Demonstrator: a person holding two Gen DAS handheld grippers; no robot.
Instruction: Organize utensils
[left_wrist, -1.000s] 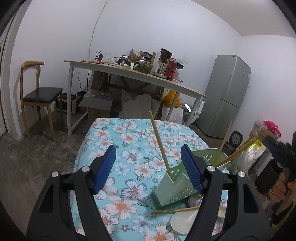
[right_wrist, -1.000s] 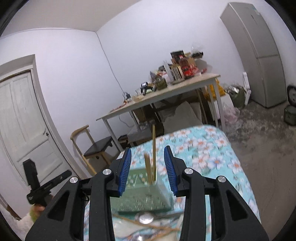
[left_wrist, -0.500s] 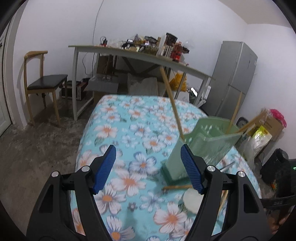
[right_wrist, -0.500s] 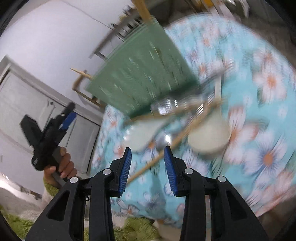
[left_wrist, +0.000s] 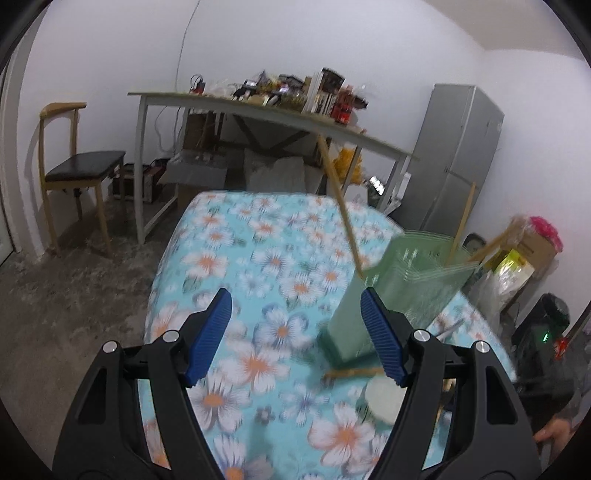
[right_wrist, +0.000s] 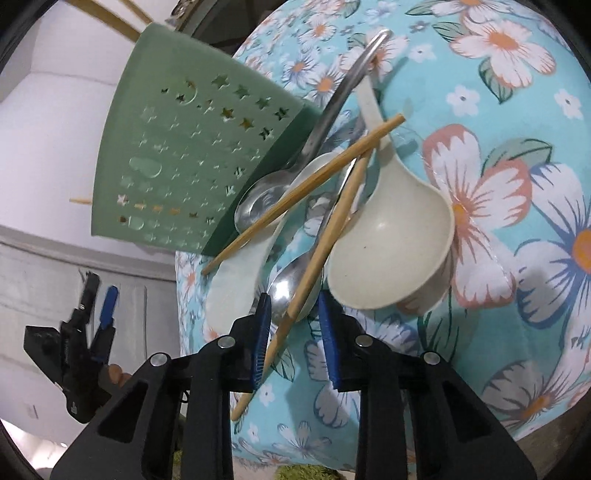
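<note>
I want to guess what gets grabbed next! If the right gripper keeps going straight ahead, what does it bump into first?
Most likely the wooden chopstick: it already lies slanted between the right gripper's closing jaws, not yet pinched. Just beyond it sits the metal spoon, with the white ladle to the side. Depth is hard to judge.

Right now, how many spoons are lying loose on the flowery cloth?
4: one metal spoon against the green holder, another by the right gripper, two white beside them. Others may be hidden.
</note>
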